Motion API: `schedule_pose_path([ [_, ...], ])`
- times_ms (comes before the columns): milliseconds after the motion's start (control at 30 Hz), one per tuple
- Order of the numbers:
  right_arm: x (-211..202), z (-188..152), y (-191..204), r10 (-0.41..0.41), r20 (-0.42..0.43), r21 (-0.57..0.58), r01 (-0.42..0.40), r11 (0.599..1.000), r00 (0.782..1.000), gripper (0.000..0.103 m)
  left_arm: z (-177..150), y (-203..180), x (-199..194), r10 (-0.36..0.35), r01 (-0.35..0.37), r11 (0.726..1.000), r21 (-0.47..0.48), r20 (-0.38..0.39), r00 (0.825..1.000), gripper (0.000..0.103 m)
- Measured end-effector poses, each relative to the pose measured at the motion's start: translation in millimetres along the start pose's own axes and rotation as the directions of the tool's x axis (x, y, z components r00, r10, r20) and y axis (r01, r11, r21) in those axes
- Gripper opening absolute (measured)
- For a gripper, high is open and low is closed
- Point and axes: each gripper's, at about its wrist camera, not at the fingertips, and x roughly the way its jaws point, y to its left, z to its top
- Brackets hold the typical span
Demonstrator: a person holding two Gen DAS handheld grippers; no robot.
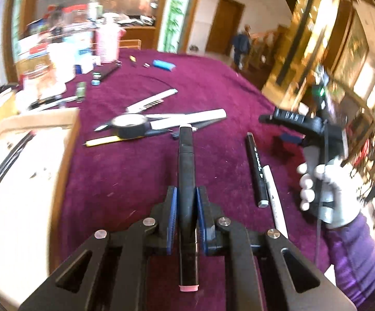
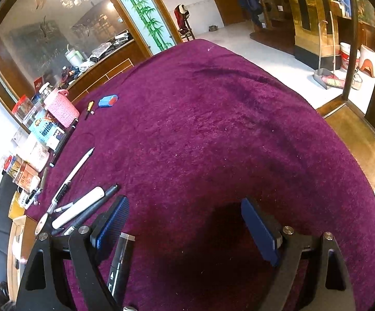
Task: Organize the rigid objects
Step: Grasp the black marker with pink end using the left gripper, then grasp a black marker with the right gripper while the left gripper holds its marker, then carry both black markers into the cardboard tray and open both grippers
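Observation:
My left gripper (image 1: 186,202) is shut on a black marker (image 1: 185,165) with a pink end cap, held lengthwise above the purple tablecloth (image 1: 213,90). A second black marker (image 1: 256,171) and a white pen (image 1: 274,197) lie to its right; that black marker also shows in the right wrist view (image 2: 121,261). My right gripper (image 2: 185,223) is open and empty above the cloth, and shows in the left wrist view (image 1: 267,119) held by a white-gloved hand. A tape roll (image 1: 130,125), a white tube (image 1: 187,120) and a yellow pencil (image 1: 102,141) lie ahead.
A wooden-framed tray (image 1: 14,160) with a white inside sits at the left. Jars, boxes and a pink holder (image 2: 62,106) crowd the far left edge. A blue case (image 2: 107,101), a screwdriver (image 2: 89,108) and several pens (image 2: 76,173) lie on the cloth.

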Motion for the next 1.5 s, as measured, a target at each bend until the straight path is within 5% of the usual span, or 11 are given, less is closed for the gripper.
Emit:
schedule_pose_path([
  [133, 7.8, 0.5, 10.2, -0.009, -0.024, -0.053, 0.008, 0.999, 1.0, 0.102, -14.4, 30.0, -34.3, 0.004, 0.001, 0.996, -0.085, 0.053, 0.999, 0.014],
  [233, 12.3, -4.4, 31.8, -0.106, -0.111, -0.181, 0.085, 0.98, 0.988, 0.102, -22.1, 45.8, -48.6, 0.009, -0.001, 0.993, -0.114, 0.078, 0.997, 0.014],
  [367, 3.4, -26.8, 61.3, -0.073, -0.188, -0.25, 0.024, 0.968, 0.979, 0.102, -32.6, 64.7, -54.9, 0.012, 0.003, 0.987, -0.158, 0.089, 0.996, 0.014],
  [533, 11.2, -55.3, 95.8, -0.214, -0.185, -0.408, 0.123, 0.904, 0.959, 0.099, -41.4, 75.7, -59.3, 0.004, 0.012, 0.983, -0.184, 0.089, 0.996, 0.014],
  [600, 7.6, -58.3, 100.3, -0.218, -0.162, -0.431, 0.129, 0.893, 0.962, 0.087, -43.8, 77.8, -62.8, 0.013, 0.005, 0.983, -0.185, 0.099, 0.995, 0.014],
  [800, -7.0, -69.1, 109.7, -0.162, -0.163, -0.443, 0.074, 0.893, 0.973, 0.023, -48.6, 91.4, -67.3, 0.02, 0.004, 0.976, -0.217, 0.11, 0.994, 0.014],
  [967, -21.6, -70.0, 99.9, 0.008, -0.181, -0.323, -0.067, 0.944, 0.984, 0.016, -51.1, 107.7, -75.3, 0.028, 0.002, 0.967, -0.256, 0.115, 0.993, 0.014],
  [1100, -33.2, -70.0, 101.1, 0.151, -0.18, -0.234, -0.191, 0.953, 0.972, 0.016, -50.7, 124.2, -80.9, 0.049, -0.014, 0.957, -0.29, 0.112, 0.993, 0.015],
  [1500, -74.2, -77.7, 182.4, 0.434, -0.223, -0.227, -0.479, 0.848, 0.873, 0.016, -36.3, 182.0, -79.6, 0.199, -0.174, 0.917, -0.359, 0.031, 0.98, 0.015],
])
